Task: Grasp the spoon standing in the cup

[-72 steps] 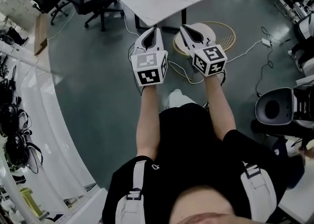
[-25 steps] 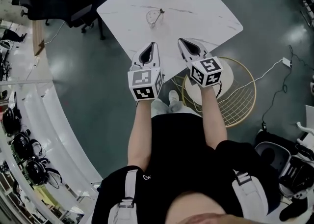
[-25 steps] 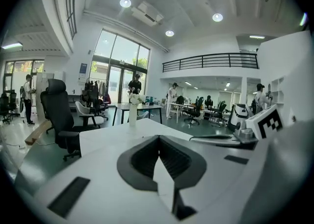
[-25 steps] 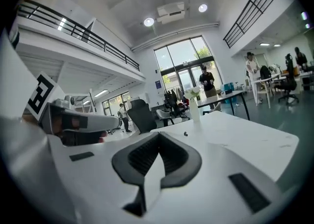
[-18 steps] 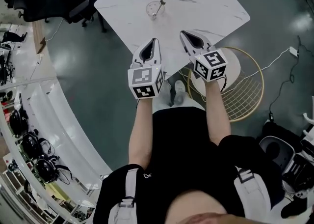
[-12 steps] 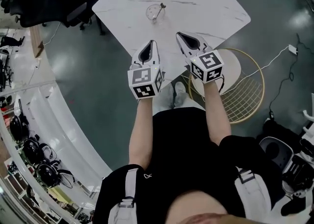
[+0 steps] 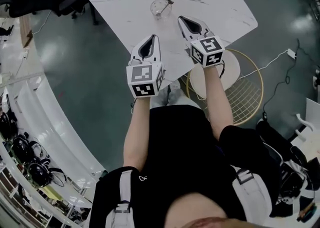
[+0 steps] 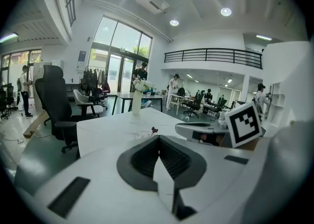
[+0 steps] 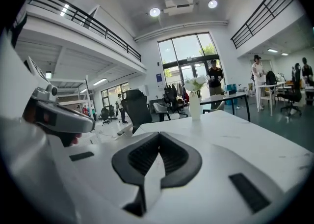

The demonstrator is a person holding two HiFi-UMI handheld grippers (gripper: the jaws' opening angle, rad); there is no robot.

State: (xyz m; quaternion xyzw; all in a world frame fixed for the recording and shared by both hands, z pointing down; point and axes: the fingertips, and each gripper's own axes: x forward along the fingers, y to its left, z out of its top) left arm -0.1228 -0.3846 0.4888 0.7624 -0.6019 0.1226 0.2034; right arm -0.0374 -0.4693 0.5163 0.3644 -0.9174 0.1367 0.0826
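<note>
Standing near the middle of the white table point(image 7: 220, 7), the cup point(image 7: 158, 7) holds the spoon point(image 7: 168, 3), which leans right over the rim. Both tongs hover above the near part of the table. The left tongs point(image 7: 153, 37) are clenched with nothing between the jaws, well short of the cup. The right tongs point(image 7: 180, 18) are clenched and empty too; they reach farther, their tip near the cup on its right, not touching. A vase point(image 9: 195, 104) stands at the table's far end.
</note>
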